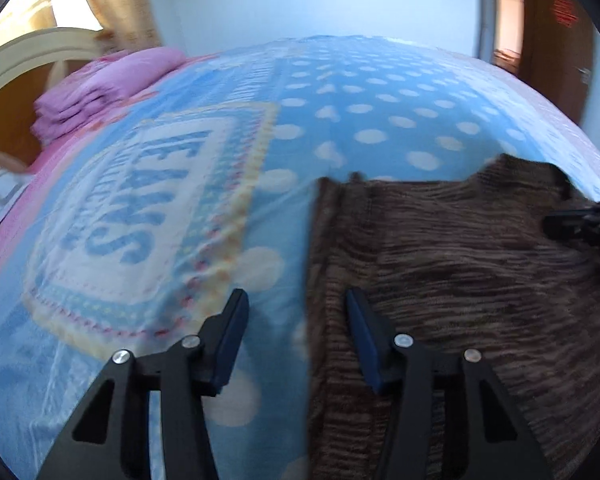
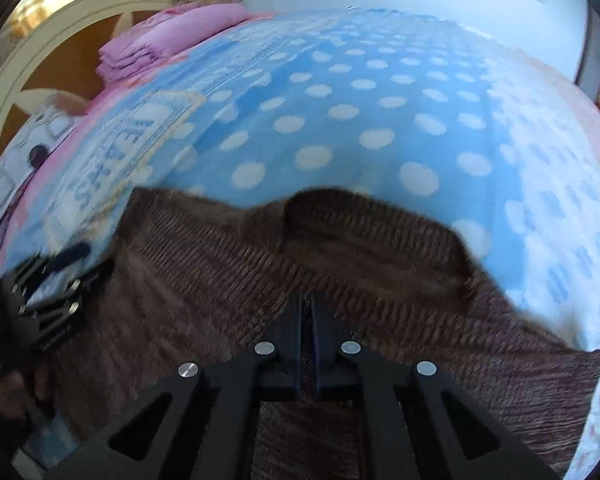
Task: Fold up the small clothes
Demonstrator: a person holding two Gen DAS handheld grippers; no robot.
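Location: a bed (image 1: 380,92) covered by a blue blanket (image 2: 360,120) with white dots and a lettered panel.

Task item: a brown ribbed knit garment (image 1: 460,264) lies spread flat on the blanket, at the near side of the bed. Its far edge is uneven, with one raised fold near the middle in the right wrist view. Both views are blurred.

Left gripper (image 1: 298,308): jaws stand wide apart, nothing between them. The left finger is over bare blanket, the right finger over the garment's left edge. Whether either finger touches the cloth cannot be told.

Right gripper (image 2: 308,320): jaws are drawn together, with only a thin gap showing between the pads. They sit low over the middle of the garment. Whether cloth is pinched between them cannot be told.

Other items: a stack of folded pink bedding (image 1: 100,88) at the head of the bed, beside a cream headboard (image 2: 52,36). Gold curtains (image 1: 116,0) hang behind.
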